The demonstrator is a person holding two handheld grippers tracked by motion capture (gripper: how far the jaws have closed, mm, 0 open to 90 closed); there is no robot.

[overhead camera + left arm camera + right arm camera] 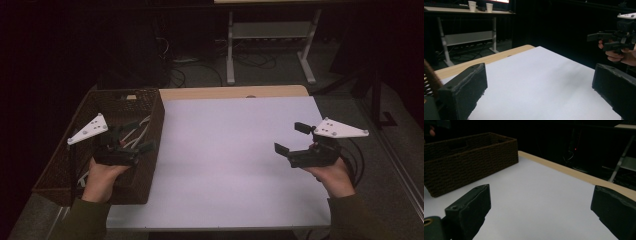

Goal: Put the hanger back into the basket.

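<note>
My left claw (141, 136) hangs over the right-hand side of the basket (60, 165), its two blocky black jaws spread wide apart with nothing between them. The basket is a dark brown woven box with straight walls and a rough, ribbed weave, standing at the left edge of the table (235, 165). Pale cables (141, 129) lie coiled inside it. My right claw (291, 138) is held above the table's right side, well apart from the basket, and its jaws also gape wide and empty. The pads (471, 207) look matte and slightly pitted, with blunt square ends. The tabletop is covered by a smooth white sheet, flat and bare; a strip of light wood (230, 92) shows along its far edge. A grey three-cornered plate tops each claw.
</note>
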